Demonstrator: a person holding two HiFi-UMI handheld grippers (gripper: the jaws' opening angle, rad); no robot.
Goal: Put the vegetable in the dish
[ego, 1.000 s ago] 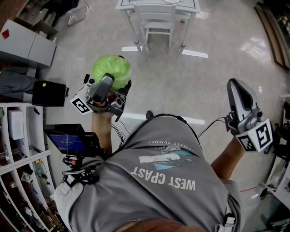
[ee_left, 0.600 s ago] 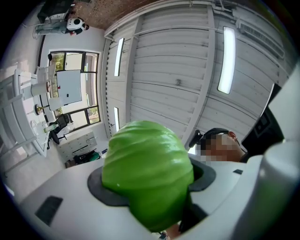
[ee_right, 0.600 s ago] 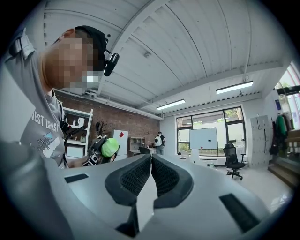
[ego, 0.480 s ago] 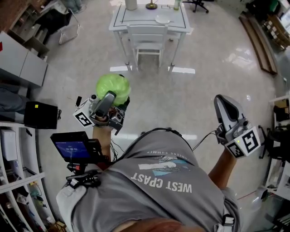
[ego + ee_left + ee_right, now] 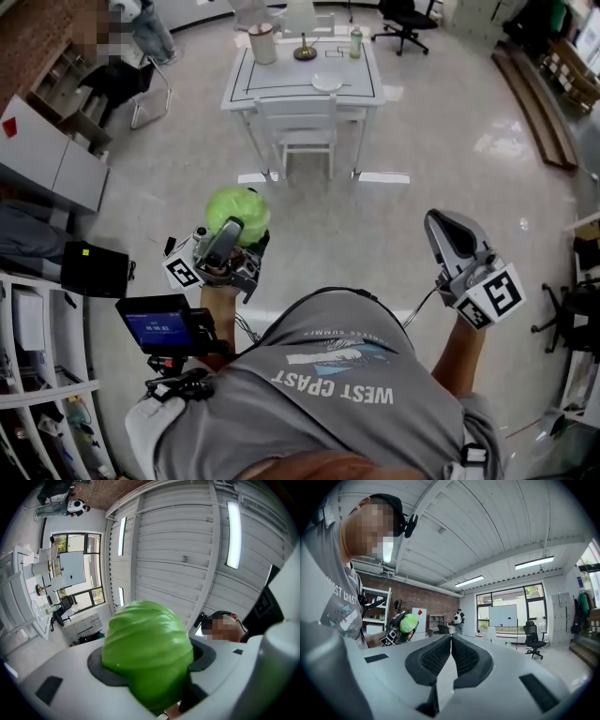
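Observation:
A round green cabbage [image 5: 234, 204] sits between the jaws of my left gripper [image 5: 242, 229], which is shut on it and tilted upward. In the left gripper view the cabbage [image 5: 147, 653] fills the gap between the dark pads [image 5: 101, 670]. My right gripper [image 5: 441, 227] is held out level at the right, its ribbed pads pressed together with nothing between them [image 5: 451, 641]. The right gripper view also shows the cabbage [image 5: 408, 622] off to the left. A small white dish [image 5: 327, 82] lies on the white table [image 5: 281, 80] far ahead.
A white chair [image 5: 307, 127] is tucked in at the table's near side. On the table stand a pale canister [image 5: 262, 42] and a green bottle [image 5: 356, 41]. White shelves [image 5: 37, 347] and a black box [image 5: 94, 269] line the left. Shiny floor lies between me and the table.
The person has walked forward: the table and chair now show in full, lower in the head view. Both grippers travelled along, the cabbage still gripped in the left, the right still shut.

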